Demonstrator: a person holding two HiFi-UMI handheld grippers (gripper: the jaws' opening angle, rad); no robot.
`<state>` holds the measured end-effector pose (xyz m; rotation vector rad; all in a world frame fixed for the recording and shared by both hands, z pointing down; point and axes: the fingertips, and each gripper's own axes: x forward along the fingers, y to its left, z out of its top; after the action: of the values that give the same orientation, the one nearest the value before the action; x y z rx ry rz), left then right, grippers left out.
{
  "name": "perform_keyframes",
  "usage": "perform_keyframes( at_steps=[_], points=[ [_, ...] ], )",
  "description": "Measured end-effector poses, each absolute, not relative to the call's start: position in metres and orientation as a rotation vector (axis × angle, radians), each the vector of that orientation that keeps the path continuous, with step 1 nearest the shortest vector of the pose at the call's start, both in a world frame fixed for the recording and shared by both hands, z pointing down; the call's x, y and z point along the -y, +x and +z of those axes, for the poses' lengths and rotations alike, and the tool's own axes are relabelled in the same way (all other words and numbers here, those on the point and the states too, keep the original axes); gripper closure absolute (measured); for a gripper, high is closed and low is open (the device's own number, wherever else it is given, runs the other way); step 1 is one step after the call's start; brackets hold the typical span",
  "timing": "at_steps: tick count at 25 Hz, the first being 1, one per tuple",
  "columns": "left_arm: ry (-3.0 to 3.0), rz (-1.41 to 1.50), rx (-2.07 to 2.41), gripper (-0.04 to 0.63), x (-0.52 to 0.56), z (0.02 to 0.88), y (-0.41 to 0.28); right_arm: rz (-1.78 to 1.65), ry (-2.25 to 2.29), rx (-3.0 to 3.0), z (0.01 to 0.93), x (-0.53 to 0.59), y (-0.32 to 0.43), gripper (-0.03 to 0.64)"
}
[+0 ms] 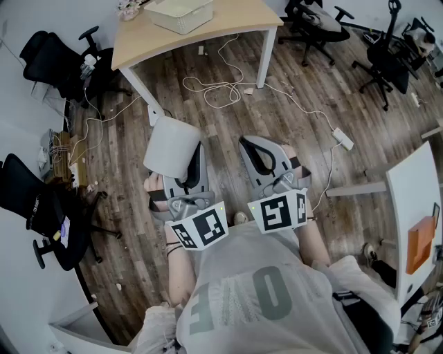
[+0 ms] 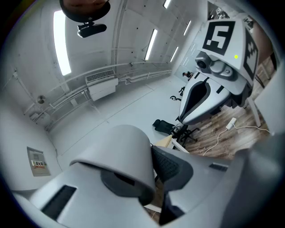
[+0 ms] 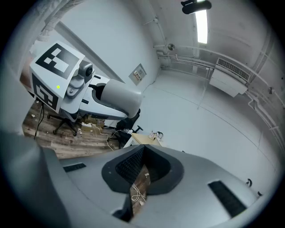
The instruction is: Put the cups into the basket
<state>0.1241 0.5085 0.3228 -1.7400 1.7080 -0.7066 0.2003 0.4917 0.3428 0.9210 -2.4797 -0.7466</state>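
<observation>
A pale grey cup (image 1: 171,148) lies on its side, wedged between the jaws of my left gripper (image 1: 188,164), which is shut on it. In the left gripper view the cup (image 2: 124,151) fills the space between the jaws, its mouth towards the camera. My right gripper (image 1: 259,149) is held beside the left one, shut and empty. In its own view my right gripper (image 3: 141,173) shows only a thin slit of floor between the pads. A white basket (image 1: 181,14) stands on the wooden table (image 1: 235,26) far ahead. Both grippers are over the floor, well short of the table.
Black office chairs (image 1: 55,62) stand at the left, with more chairs (image 1: 384,59) at the back right. A white cable (image 1: 221,86) and a power strip (image 1: 342,138) lie on the wood floor in front of the table. A white desk (image 1: 415,207) with an orange object stands at the right.
</observation>
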Motion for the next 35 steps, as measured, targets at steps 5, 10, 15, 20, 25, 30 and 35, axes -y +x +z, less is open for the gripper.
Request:
perform_keyframes(
  at_steps=[5, 10, 15, 20, 25, 30, 35],
  points=[
    [-1.721, -0.723, -1.726, 0.505, -0.51, 0.322, 0.122, -0.743, 0.911, 2.477, 0.346, -0.489, 0.205, 0.618],
    [-1.704, -0.749, -1.742, 0.505, -0.517, 0.321, 0.114, -0.725, 0.909, 2.485, 0.349, -0.487, 0.203, 0.618],
    [-1.698, -0.743, -1.782, 0.505, -0.508, 0.328, 0.09, -0.737, 0.881, 2.482, 0.359, -0.482, 0.189, 0.618],
    [-1.695, -0.677, -1.77, 0.505, -0.466, 0.32, 0.068, -0.74, 0.906, 2.434, 0.367, -0.444, 0.175, 0.618],
    [-1.704, -0.623, -1.763, 0.505, -0.407, 0.314, 0.053, -0.749, 0.882, 2.415, 0.364, -0.389, 0.155, 0.618],
    [-1.72, -0.635, -1.8, 0.505, -0.351, 0.319, 0.013, -0.791, 0.839, 2.404, 0.358, -0.328, 0.111, 0.618],
    [-1.69, -0.611, -1.85, 0.505, -0.295, 0.303, -0.041, -0.85, 0.801, 2.397, 0.341, -0.273, 0.061, 0.618]
  ],
)
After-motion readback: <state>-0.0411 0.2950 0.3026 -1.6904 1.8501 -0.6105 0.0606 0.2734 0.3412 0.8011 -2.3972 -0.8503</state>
